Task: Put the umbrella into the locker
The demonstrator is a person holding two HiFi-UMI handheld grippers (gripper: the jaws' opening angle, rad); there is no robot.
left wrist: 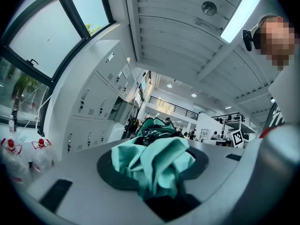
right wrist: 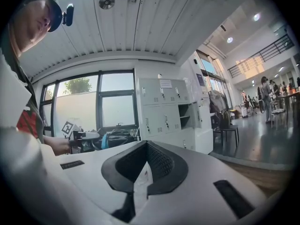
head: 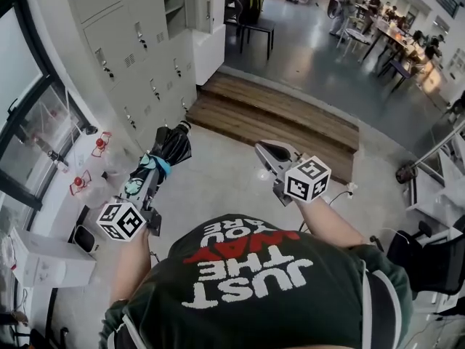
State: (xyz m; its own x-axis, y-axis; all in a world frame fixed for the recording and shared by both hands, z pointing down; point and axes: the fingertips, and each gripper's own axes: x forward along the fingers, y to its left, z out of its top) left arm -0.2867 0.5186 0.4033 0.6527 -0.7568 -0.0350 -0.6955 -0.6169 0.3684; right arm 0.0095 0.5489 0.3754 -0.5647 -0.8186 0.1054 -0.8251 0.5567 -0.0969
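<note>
- One umbrella (head: 173,145), folded, black with a teal strap. It is clamped in the left gripper (head: 150,174), free end aimed at the locker bank (head: 131,57), clear of it.
- Left gripper: jaws part-way apart, pads pressing on the bunched teal and black fabric.
- Right gripper (head: 270,151): jaws drawn together, nothing between them. It is farther from the locker bank than the left.
- Locker bank: one open compartment (head: 174,6), towards the end far from the umbrella.
- Two red-topped bottles (head: 100,144), low by the window, beside the bank's near end.
- One wooden step (head: 290,118) off the bank's far end.
</note>
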